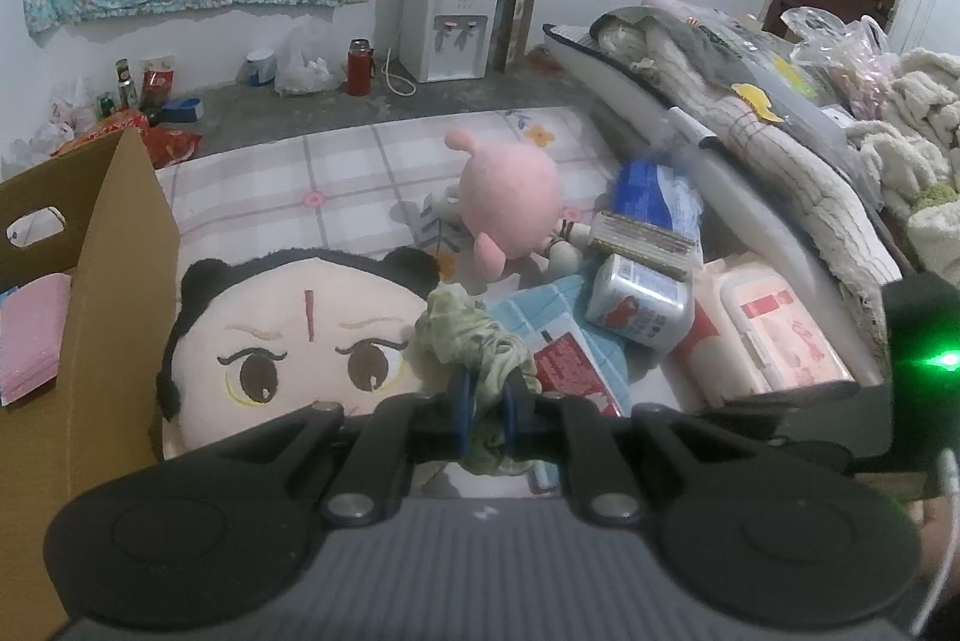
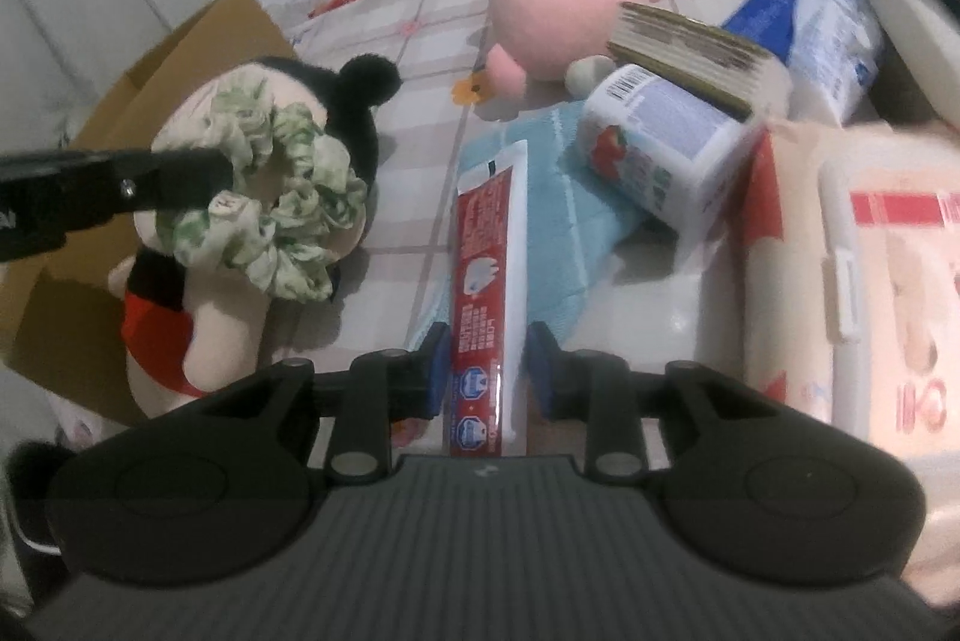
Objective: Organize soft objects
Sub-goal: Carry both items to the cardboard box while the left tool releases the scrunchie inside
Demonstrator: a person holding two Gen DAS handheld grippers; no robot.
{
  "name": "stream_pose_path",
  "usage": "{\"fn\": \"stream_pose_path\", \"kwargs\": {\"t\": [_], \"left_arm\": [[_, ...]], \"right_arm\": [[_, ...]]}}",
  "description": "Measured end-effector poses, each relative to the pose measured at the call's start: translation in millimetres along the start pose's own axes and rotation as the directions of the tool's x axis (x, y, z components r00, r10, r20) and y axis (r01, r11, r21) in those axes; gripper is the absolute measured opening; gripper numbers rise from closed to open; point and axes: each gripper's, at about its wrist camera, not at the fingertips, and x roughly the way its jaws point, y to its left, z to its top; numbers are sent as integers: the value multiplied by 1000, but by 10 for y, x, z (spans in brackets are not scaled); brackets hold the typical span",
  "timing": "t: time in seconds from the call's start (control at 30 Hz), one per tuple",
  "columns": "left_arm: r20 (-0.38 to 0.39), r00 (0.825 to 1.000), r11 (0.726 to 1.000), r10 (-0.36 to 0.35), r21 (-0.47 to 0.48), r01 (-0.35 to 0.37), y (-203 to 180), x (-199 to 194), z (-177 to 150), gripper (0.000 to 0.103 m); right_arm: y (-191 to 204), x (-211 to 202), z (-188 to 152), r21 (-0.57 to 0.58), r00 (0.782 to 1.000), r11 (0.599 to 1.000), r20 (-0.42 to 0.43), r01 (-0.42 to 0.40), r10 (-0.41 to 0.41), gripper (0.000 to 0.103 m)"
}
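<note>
Lying about: two plush toys [image 1: 288, 341], one scrunchie [image 1: 480, 341], one toothpaste tube [image 2: 489, 281].

Left wrist view: mounted just behind the left gripper [image 1: 485, 416], angled down across the checked mat [image 1: 360, 173] toward the far wall and water dispenser [image 1: 450, 26]; close on the doll [image 1: 288, 341]. Right wrist view: behind the right gripper [image 2: 487, 371], angled down, very close on the toothpaste tube [image 2: 489, 281]. Shared: doll [image 2: 252, 233], green scrunchie [image 2: 282, 197], pink plush [image 1: 510, 203], cardboard box [image 1: 114, 281], blue cloth [image 2: 570, 197], mat.
</note>
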Motion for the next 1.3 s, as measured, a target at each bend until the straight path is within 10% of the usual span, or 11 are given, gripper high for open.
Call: {"fn": "stream_pose_path", "kwargs": {"t": [0.7,1.3], "left_arm": [[163,986,999,-12,-39,19,67,-800,-8,10],[346,922,963,172,-257,-83,1096,-1960,-69,10]], "right_arm": [[60,-912,-315,221,968,958,214,-182,135,26],[850,-1120,229,114,903,918,263,-379,340,26]]}}
